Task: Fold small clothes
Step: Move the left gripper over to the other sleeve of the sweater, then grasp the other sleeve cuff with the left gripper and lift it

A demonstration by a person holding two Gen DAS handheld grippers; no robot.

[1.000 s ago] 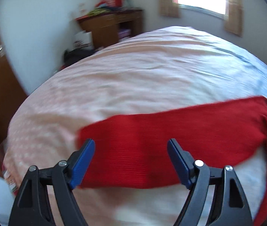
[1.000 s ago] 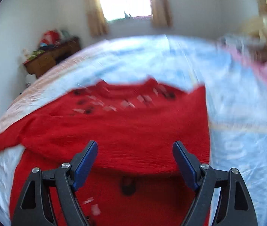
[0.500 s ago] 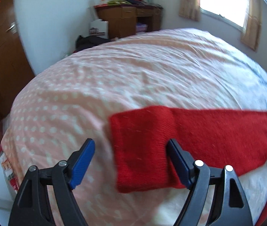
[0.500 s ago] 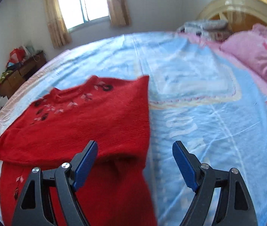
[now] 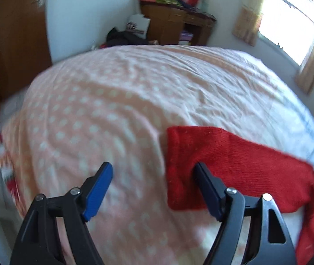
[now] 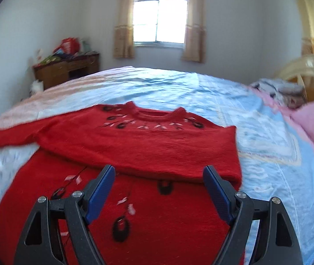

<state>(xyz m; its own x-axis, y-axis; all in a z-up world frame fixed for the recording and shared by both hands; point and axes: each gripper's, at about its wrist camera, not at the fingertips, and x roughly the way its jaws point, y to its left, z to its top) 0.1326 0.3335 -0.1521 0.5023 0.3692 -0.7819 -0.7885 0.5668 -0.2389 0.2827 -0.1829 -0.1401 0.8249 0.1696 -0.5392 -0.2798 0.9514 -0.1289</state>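
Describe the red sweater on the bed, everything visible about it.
The red sweater is a knit pullover with a ribbed round collar and black and pale flower-like motifs below the neck and lower on the front. It lies flat on the bed's cover, partly folded: one layer lies across the front. One sleeve stretches out sideways, its cuff end on the pink dotted cover. Neither gripper grips it.

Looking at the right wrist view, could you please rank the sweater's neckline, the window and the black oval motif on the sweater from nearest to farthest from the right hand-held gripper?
From the right hand-held gripper:
1. Black oval motif, just ahead, between the fingers.
2. Neckline, mid-bed, at the sweater's far edge.
3. Window, on the far wall.
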